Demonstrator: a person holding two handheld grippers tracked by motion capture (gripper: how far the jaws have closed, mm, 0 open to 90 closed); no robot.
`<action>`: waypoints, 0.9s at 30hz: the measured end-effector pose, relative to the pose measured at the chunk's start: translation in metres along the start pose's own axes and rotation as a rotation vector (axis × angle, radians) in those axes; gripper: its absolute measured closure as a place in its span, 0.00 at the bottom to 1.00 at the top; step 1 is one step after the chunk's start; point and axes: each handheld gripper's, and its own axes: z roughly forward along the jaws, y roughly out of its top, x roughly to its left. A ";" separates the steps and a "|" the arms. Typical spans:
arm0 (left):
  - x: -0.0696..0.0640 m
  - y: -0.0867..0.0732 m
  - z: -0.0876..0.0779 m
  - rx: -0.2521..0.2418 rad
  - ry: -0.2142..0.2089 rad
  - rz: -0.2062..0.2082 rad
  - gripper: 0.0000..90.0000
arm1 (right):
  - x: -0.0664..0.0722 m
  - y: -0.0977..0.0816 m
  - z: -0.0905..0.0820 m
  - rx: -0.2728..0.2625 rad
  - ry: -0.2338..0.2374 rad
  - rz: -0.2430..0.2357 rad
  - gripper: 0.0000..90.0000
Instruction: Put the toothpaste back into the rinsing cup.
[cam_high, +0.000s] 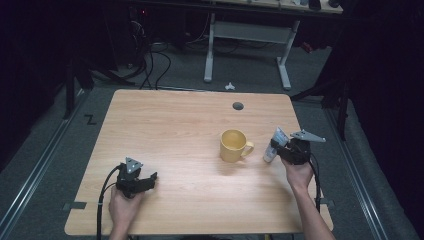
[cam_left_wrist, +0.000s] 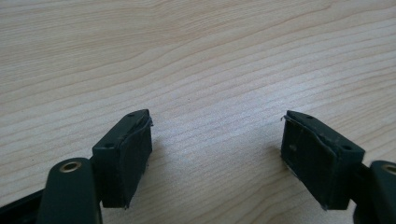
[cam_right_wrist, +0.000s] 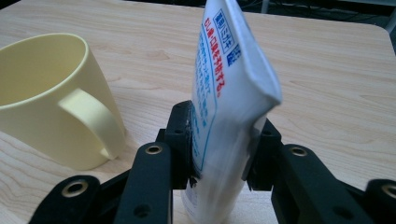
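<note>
- Right gripper view: the right gripper (cam_right_wrist: 219, 163) has its jaws clamped on a white tube (cam_right_wrist: 229, 102), one pad on each flat side of the lower body, so the tube stands close to upright with its crimped end at the top and its cap end down towards the table (cam_right_wrist: 336, 79).
- That grip low on the body looks chosen to keep the tube steady and vertical, perhaps for lifting it over a rim; this is a judgement.
- The yellow mug (cam_right_wrist: 51, 98) stands just beside the tube, mouth up, its handle turned towards the right gripper, and apart from the tube.
- High view: the tube (cam_high: 274, 145) sits at the right of the table, just right of the mug (cam_high: 234, 145), held by the right gripper (cam_high: 280, 150).
- Left gripper (cam_high: 150, 177): it rests low at the near left of the table, well apart from the mug; in the left gripper view its jaws stand wide apart over bare wood with nothing between them, seemingly waiting.
- Writing: the tube carries a vertical line of red Japanese characters and a small blue block with white characters; no brand can be made out.
</note>
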 end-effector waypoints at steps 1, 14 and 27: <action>0.000 0.000 0.000 0.000 0.000 0.000 0.28 | 0.000 0.000 0.000 0.000 0.001 0.001 0.75; 0.000 0.000 0.000 0.000 0.000 0.000 0.27 | 0.002 0.001 -0.004 0.002 0.013 -0.021 0.75; 0.000 0.000 0.000 0.000 -0.003 0.004 0.28 | 0.008 0.007 -0.009 -0.007 0.046 -0.039 0.75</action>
